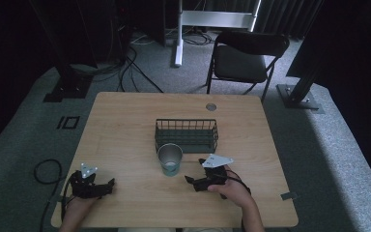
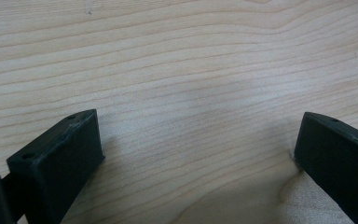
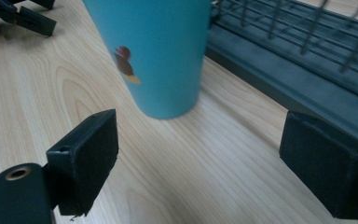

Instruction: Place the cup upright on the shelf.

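Note:
A teal cup (image 1: 169, 159) with a small bird print stands upright on the wooden table (image 1: 125, 125), just in front of a dark wire basket (image 1: 187, 135). My right gripper (image 1: 189, 181) is held low to the cup's right and is open; in the right gripper view the cup (image 3: 151, 51) rises a short way beyond the jaws, with the basket (image 3: 298, 60) to its right. My left gripper (image 1: 110, 184) rests at the table's front left, open, with bare wood between its jaws (image 2: 200, 140).
A black folding chair (image 1: 244, 60) stands on the carpet beyond the table. Cables (image 1: 125, 67) trail across the floor at the back left. A round grommet (image 1: 211, 107) sits near the table's far edge. The other gripper (image 3: 18, 16) lies far left in the right gripper view.

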Demonstrator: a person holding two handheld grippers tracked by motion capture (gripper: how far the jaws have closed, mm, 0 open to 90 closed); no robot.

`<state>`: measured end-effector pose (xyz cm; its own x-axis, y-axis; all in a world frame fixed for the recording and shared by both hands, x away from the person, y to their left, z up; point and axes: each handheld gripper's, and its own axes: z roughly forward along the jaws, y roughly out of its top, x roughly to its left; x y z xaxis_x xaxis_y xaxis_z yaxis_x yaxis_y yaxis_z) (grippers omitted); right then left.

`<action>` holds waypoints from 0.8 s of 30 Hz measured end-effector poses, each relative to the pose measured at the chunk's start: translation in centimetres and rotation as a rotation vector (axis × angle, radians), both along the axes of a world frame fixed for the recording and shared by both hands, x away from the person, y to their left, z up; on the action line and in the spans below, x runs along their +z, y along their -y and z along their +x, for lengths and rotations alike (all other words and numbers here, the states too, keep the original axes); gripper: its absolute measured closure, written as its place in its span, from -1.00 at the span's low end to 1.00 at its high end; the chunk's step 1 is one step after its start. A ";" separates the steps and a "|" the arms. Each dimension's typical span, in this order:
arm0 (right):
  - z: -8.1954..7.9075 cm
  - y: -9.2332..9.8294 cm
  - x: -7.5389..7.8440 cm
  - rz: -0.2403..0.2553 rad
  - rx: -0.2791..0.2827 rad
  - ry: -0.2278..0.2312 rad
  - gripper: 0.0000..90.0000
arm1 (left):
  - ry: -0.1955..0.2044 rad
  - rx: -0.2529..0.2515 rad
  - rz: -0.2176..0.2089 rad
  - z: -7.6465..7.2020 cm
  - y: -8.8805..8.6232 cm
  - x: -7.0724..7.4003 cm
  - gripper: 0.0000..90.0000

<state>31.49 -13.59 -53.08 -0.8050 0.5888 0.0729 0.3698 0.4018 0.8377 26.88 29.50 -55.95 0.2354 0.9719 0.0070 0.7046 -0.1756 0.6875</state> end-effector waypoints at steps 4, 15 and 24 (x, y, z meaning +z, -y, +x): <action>0.3 -1.1 0.2 0.012 0.014 0.010 -0.75 | 0.001 0.000 0.000 0.0 0.0 0.0 -0.97; 0.8 -3.4 0.2 0.034 0.045 0.029 -0.75 | 0.000 0.000 0.000 0.0 0.0 0.0 -0.97; 1.1 -4.7 0.2 0.050 0.054 0.034 -0.75 | 0.001 0.000 0.000 0.0 0.0 0.0 -0.97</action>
<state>32.63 -8.84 -52.84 -0.8383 0.5404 0.0728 0.3193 0.3783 0.8689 26.88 29.50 -55.95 0.2351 0.9720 0.0067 0.7041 -0.1751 0.6882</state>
